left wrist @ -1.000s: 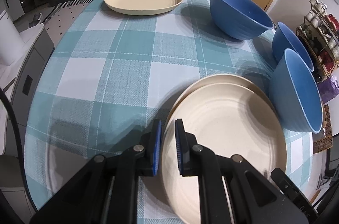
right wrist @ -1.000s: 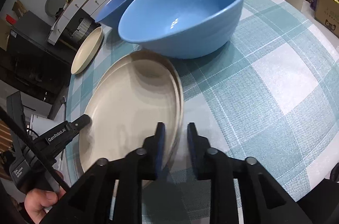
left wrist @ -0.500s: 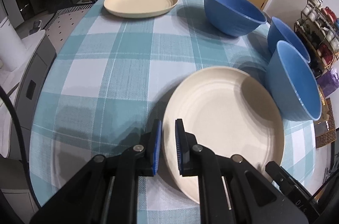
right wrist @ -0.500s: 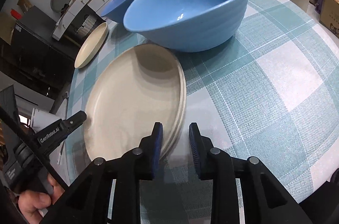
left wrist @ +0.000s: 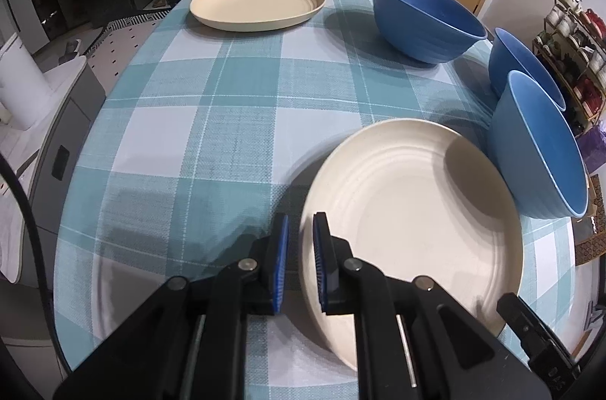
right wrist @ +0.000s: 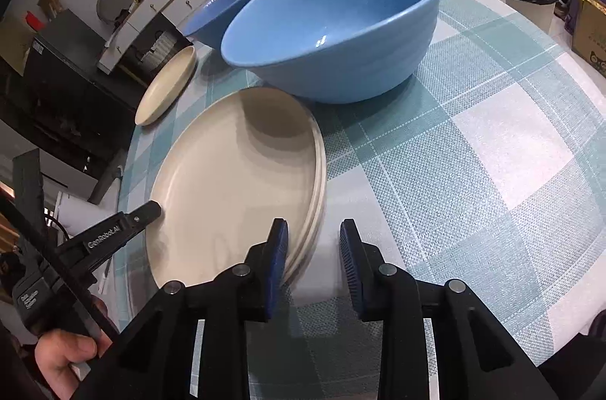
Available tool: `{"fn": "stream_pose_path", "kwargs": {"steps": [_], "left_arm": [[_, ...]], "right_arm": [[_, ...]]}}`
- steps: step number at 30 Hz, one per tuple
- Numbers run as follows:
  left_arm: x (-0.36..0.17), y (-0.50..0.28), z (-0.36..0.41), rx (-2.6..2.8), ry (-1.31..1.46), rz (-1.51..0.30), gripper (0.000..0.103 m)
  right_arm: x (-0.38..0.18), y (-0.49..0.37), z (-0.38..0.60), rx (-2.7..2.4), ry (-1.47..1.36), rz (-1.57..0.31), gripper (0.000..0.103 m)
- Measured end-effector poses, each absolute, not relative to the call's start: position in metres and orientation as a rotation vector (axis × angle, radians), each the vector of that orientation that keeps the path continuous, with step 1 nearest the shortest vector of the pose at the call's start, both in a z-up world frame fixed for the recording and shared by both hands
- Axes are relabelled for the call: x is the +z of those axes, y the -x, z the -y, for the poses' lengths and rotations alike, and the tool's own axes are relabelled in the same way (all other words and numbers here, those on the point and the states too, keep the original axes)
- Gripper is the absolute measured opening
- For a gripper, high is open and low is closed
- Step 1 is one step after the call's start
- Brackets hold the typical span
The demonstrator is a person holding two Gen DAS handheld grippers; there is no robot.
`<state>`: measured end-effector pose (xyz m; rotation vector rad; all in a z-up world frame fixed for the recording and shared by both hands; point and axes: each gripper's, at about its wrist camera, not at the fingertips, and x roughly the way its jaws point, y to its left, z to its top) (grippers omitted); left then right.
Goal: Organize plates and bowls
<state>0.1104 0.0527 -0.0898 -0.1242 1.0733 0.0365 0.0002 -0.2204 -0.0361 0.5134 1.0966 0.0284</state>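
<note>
Two cream plates (left wrist: 413, 229) lie stacked on the checked tablecloth, and both rims show in the right wrist view (right wrist: 316, 188). My left gripper (left wrist: 301, 263) is shut on the top plate's near-left rim; its tip also shows in the right wrist view (right wrist: 151, 208). My right gripper (right wrist: 314, 263) straddles the opposite rim of the stack. Its jaws are opening and the pads stand clear of the rim. A third cream plate (left wrist: 257, 2) sits alone at the far side. Three blue bowls (left wrist: 428, 17) (left wrist: 526, 66) (left wrist: 538, 150) stand along the right, the nearest touching the stack.
The round table's edge (left wrist: 68, 210) curves close on the left, with a grey cabinet (left wrist: 57, 142) beside it. A shelf of cups (left wrist: 579, 59) stands off to the right. A hand (right wrist: 64, 358) holds the left gripper. Drawers and suitcases line the back wall.
The top plate, held tilted above the lower one a second ago, now lies flat on it. The right gripper's jaws have widened off the rim. The left gripper keeps its grip.
</note>
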Motion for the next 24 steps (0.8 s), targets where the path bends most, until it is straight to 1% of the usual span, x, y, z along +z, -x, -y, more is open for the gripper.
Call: {"fn": "stream_pose_path", "kwargs": {"steps": [3, 6, 7, 8, 9, 10, 11, 13, 15, 17, 19, 24], "left_arm": [[-0.095, -0.11, -0.053, 0.021, 0.143, -1.099, 0.012], [-0.095, -0.108, -0.054, 0.026, 0.142, -1.089, 0.013], [-0.094, -0.107, -0.055, 0.038, 0.146, -1.085, 0.015], [-0.093, -0.107, -0.056, 0.045, 0.152, -1.085, 0.025], [-0.092, -0.107, -0.059, 0.051, 0.172, -1.081, 0.032], [-0.09, -0.106, -0.061, 0.05, 0.188, -1.07, 0.044], [-0.089, -0.105, -0.062, 0.051, 0.194, -1.06, 0.047], [-0.085, -0.104, -0.063, 0.057, 0.194, -1.038, 0.047], [-0.084, -0.105, -0.062, 0.048, 0.183, -1.048, 0.048], [-0.085, -0.106, -0.06, 0.043, 0.176, -1.065, 0.048], [-0.085, -0.105, -0.06, 0.04, 0.166, -1.072, 0.048], [-0.087, -0.107, -0.061, 0.047, 0.139, -1.091, 0.049]], "right_arm": [[-0.039, 0.002, 0.223, 0.044, -0.541, -1.104, 0.029], [-0.038, 0.003, 0.225, 0.051, -0.548, -1.105, 0.029], [-0.037, 0.004, 0.225, 0.05, -0.548, -1.105, 0.032], [-0.037, 0.006, 0.226, 0.044, -0.548, -1.11, 0.039], [-0.037, 0.006, 0.228, 0.032, -0.554, -1.121, 0.045], [-0.037, 0.008, 0.23, 0.022, -0.559, -1.121, 0.055], [-0.036, 0.01, 0.234, 0.01, -0.571, -1.112, 0.057], [-0.035, 0.012, 0.238, 0.011, -0.582, -1.1, 0.058], [-0.033, 0.012, 0.242, 0.014, -0.584, -1.095, 0.061], [-0.032, 0.013, 0.245, 0.009, -0.592, -1.089, 0.068], [-0.033, 0.012, 0.247, 0.017, -0.607, -1.083, 0.07], [-0.034, 0.007, 0.25, 0.066, -0.619, -1.072, 0.071]]}}
